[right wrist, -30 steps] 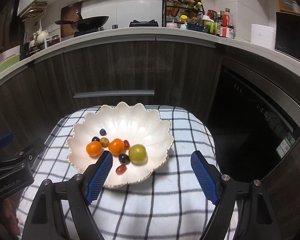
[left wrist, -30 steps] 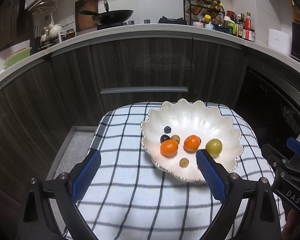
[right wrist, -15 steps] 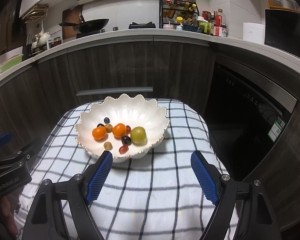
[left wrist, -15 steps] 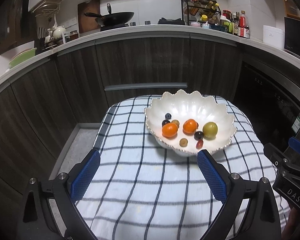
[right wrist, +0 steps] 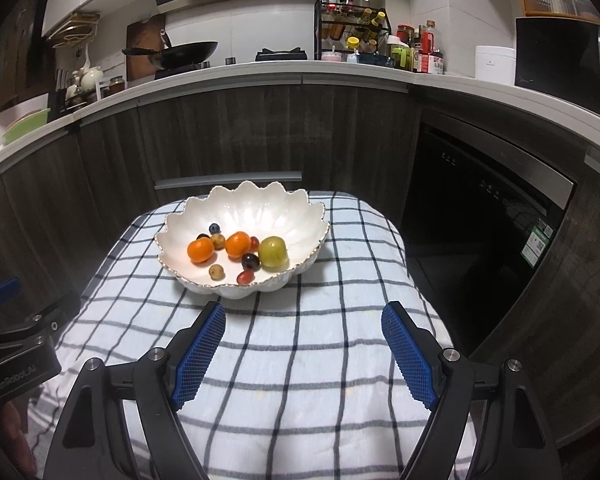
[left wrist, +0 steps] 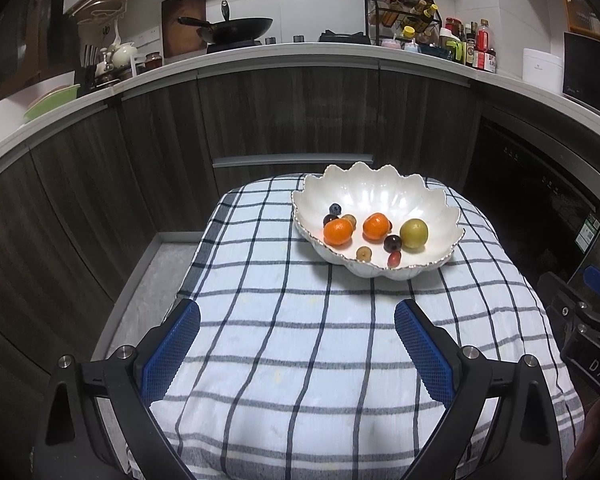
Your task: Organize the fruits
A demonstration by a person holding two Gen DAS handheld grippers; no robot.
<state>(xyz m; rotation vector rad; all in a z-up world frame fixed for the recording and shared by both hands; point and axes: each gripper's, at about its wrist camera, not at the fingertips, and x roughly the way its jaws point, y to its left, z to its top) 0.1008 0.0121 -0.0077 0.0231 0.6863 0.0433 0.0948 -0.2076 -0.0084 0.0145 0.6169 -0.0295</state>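
A white scalloped bowl (left wrist: 380, 194) stands at the far end of a table with a checked cloth (left wrist: 300, 360). It holds two oranges (left wrist: 337, 231), a green fruit (left wrist: 414, 233), a blueberry (left wrist: 335, 209), dark and red grapes (left wrist: 392, 243) and small brown fruits. The bowl also shows in the right wrist view (right wrist: 260, 212). My left gripper (left wrist: 296, 344) is open and empty, well short of the bowl. My right gripper (right wrist: 304, 344) is open and empty, also back from the bowl (right wrist: 260, 212).
Dark cabinets (left wrist: 292, 112) and a curved counter with a wok (left wrist: 236, 26) and a spice rack (left wrist: 404, 12) stand behind the table. A dark appliance (right wrist: 480, 216) is at the right. Floor (left wrist: 148, 280) shows left of the table.
Both grippers have drawn back from the bowl toward the table's near end. The bowl looks smaller and farther. Both stay open and empty.
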